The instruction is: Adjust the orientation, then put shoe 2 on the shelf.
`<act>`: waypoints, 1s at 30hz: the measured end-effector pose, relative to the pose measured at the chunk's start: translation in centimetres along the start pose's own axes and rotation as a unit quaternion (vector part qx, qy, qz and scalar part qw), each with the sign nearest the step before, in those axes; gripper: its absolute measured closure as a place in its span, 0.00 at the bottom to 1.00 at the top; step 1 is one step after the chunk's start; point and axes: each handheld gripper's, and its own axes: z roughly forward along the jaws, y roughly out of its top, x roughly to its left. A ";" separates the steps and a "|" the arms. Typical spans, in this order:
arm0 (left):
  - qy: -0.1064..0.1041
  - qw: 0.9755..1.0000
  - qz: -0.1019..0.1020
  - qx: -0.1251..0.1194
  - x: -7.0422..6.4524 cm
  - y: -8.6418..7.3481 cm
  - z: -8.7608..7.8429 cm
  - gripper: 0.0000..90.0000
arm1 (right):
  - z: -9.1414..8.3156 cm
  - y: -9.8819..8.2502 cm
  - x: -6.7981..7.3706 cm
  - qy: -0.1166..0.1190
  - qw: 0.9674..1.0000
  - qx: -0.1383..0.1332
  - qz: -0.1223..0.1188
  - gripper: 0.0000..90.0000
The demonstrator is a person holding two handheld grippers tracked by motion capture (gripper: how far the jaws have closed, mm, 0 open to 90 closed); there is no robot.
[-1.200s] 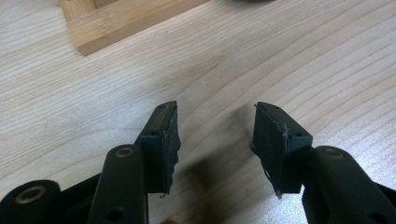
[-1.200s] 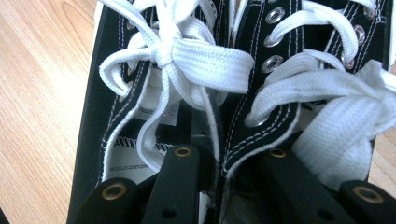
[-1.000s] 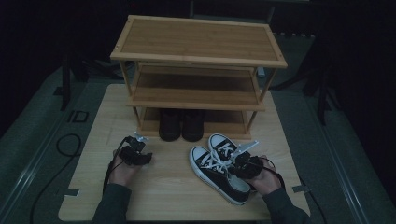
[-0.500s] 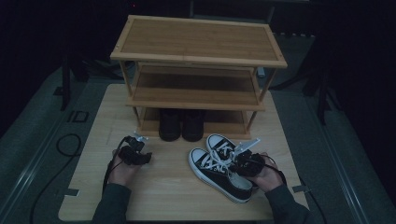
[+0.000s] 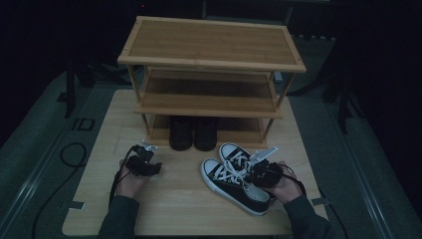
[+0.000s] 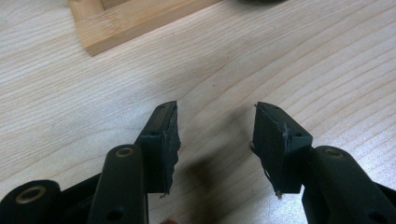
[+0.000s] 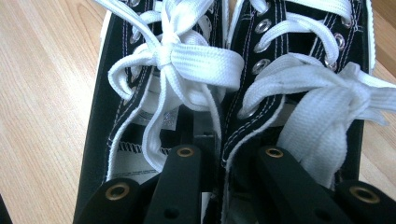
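A pair of black canvas sneakers (image 5: 234, 185) with white laces lies side by side on the wooden table (image 5: 184, 209), right of centre. My right gripper (image 5: 260, 172) is shut on the two touching inner collars, one jaw inside each shoe. In the right gripper view the left sneaker (image 7: 154, 70) and the right sneaker (image 7: 299, 56) press together around the right gripper (image 7: 229, 151). My left gripper (image 5: 144, 162) hovers over bare table at the left. The left gripper (image 6: 215, 108) is open with nothing between its pads.
A three-tier bamboo shoe rack (image 5: 209, 64) stands at the back of the table. A pair of dark shoes (image 5: 194, 133) sits on its bottom shelf. A corner of the rack's base (image 6: 116, 23) lies just ahead of the left gripper. Cables trail off the table's left side.
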 end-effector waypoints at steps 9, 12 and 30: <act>0.000 1.000 -0.001 0.000 0.1 0.0 0.0 0.57 | -0.3 0.1 -0.1 0.006 1.000 0.000 -0.009 0.95; 0.000 1.000 0.000 0.000 0.0 0.0 0.0 0.57 | -0.5 0.1 -0.1 0.013 1.000 -0.001 -0.011 0.95; -0.001 1.000 -0.001 0.000 0.1 0.0 0.0 0.57 | -1.5 1.2 0.2 0.026 0.999 -0.008 -0.029 0.95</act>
